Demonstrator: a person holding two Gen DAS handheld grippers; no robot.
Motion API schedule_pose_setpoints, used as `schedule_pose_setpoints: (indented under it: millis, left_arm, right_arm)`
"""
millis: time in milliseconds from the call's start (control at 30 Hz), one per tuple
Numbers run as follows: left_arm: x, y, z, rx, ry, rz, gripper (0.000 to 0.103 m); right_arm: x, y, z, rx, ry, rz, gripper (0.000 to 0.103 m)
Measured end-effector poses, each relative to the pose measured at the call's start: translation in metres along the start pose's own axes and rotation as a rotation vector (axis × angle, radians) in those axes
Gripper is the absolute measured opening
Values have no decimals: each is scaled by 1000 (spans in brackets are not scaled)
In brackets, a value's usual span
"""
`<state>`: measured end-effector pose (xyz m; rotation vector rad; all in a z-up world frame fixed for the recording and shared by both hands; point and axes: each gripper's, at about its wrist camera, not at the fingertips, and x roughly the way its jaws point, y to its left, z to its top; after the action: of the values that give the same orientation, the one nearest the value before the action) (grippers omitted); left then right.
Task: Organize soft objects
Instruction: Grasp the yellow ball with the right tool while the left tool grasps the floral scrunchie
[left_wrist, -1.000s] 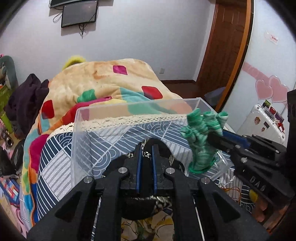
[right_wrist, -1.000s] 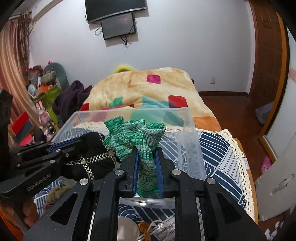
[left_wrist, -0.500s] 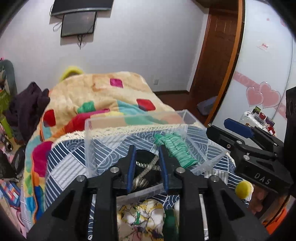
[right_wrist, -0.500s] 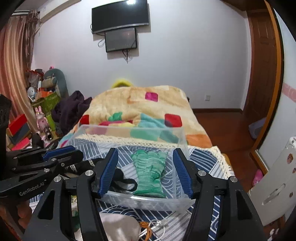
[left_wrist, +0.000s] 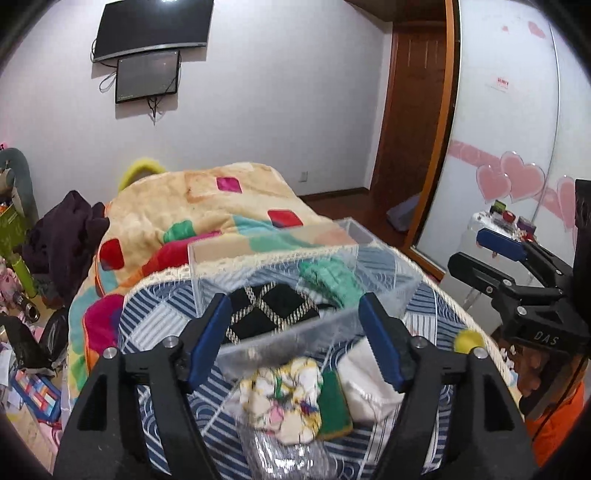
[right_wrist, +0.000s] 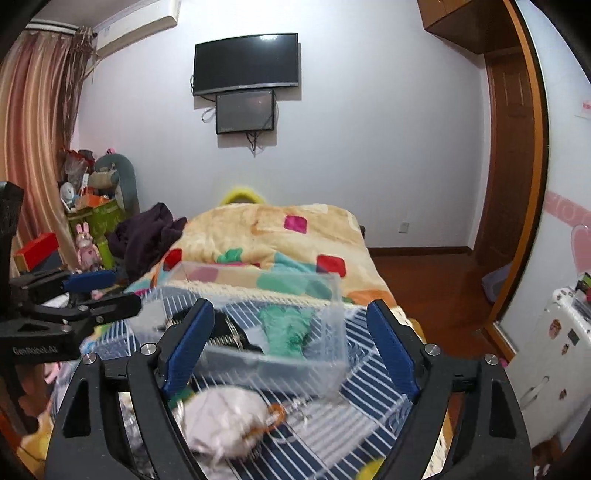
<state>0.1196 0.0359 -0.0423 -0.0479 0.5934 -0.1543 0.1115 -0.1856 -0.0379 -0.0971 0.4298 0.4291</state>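
left wrist view: left claw (left_wrist: 293, 341) spread wide above the clear bin (left_wrist: 391, 280).

A bedroom with pale walls and a cluttered left corner.

Two dark screens (right_wrist: 245, 62) hung one above the other on the far wall, cables trailing below. A bed (right_wrist: 280, 236) under a beige blanket with coloured patches stood against that wall, a dark garment (right_wrist: 147, 232) heaped beside it. A striped curtain (right_wrist: 33, 129) hung at left, a wooden door (right_wrist: 509, 147) stood at right over a reddish wood floor (right_wrist: 424, 280). Pink hearts (left_wrist: 513, 181) decorated a white panel.
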Motion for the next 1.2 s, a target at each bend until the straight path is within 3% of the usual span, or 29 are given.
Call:
schedule_pose_setpoints:
  millis: [133, 433, 767, 833, 1033, 1200]
  left_arm:
    - [4, 3, -22, -28, 47, -5, 76]
    - [20, 18, -69, -87, 168, 12, 78]
    - [32, 16, -81, -157, 175, -4, 78]
    - [36, 17, -80, -171, 177, -1, 77]
    - [45, 18, -81, -173, 190, -11, 57]
    - [44, 17, -82, -151, 191, -6, 28]
  right_arm:
    - [3, -5, -20, -10, 52, -62, 83]
    - [18, -33, -75, 61, 211, -83, 83]
    - [15, -56, -108, 144, 305, -104, 81]
    - [13, -59, -112, 141, 315, -116, 73]
    - [8, -70, -115, 154, 321, -142, 44]
    - [7, -72, -116, 154, 317, -139, 40]
